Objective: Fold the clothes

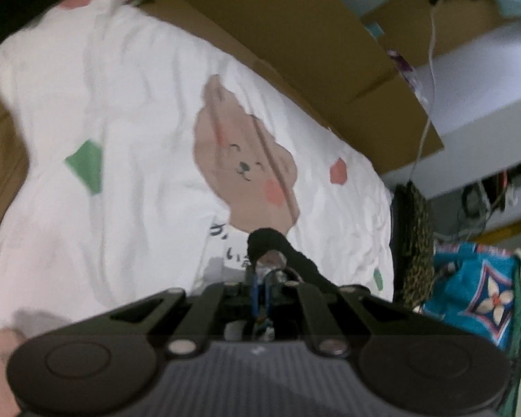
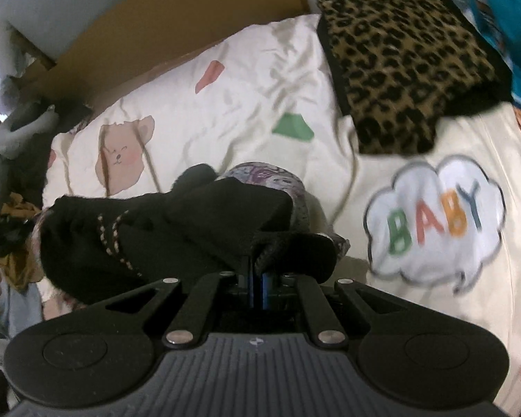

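Currently both claws are clamped on a black knit garment [image 2: 146, 236], the right claw [image 2: 257, 271] holding its bulk, the left claw [image 1: 267, 264] only an edge, lifted over the bear-print sheet [image 1: 121, 139].

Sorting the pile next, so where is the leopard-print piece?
In the right wrist view the leopard-print piece lies upper right on the white bedding, above the BABY cloud print, beside teal fabric.

Leopard-print cloth [image 2: 406, 66] on sheet [image 2: 246, 80], right of dark garment [image 2: 149, 229]; cardboard [image 2: 177, 17] behind sheet.
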A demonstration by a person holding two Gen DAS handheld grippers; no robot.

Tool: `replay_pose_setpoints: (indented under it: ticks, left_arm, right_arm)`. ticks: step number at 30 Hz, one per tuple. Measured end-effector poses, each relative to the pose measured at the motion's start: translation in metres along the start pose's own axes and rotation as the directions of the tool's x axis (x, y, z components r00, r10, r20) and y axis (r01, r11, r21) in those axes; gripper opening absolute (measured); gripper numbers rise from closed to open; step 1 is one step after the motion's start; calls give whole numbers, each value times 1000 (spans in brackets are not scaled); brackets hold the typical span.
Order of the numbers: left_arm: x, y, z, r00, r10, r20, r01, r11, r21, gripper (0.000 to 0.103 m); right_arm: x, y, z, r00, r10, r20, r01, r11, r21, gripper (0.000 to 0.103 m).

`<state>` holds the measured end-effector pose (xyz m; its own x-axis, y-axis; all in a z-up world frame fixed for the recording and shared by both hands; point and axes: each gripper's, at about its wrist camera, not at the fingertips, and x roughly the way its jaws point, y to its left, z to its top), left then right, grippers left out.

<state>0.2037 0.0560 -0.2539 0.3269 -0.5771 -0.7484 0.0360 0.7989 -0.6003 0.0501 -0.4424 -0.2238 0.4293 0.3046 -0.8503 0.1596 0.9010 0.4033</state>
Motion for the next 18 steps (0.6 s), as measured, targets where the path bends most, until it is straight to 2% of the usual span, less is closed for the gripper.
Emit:
replay_pose_setpoints:
  ticks: [4, 9, 13, 18]
  left_arm:
    - [5, -17, 13, 999, 15, -35, -14, 999, 41, 4]
    - [19, -32, 20, 996, 38, -77, -31, 995, 99, 4]
    - [40, -29, 7, 993, 54, -107, -41, 992, 119, 4]
    - [50, -4, -13, 990, 72, -120, -61, 993, 96, 4]
  right_arm:
    - [-22, 1, -20, 1000, 13, -5, -13, 999, 33, 2]
    - [-39, -1, -48, 998, 20, -53, -18, 999, 45, 2]
    - [-19, -9, -69, 997, -18, -79, 18, 1000, 4, 2]
    - [10, -14, -85, 994, -8, -113, 6, 1000, -15, 4]
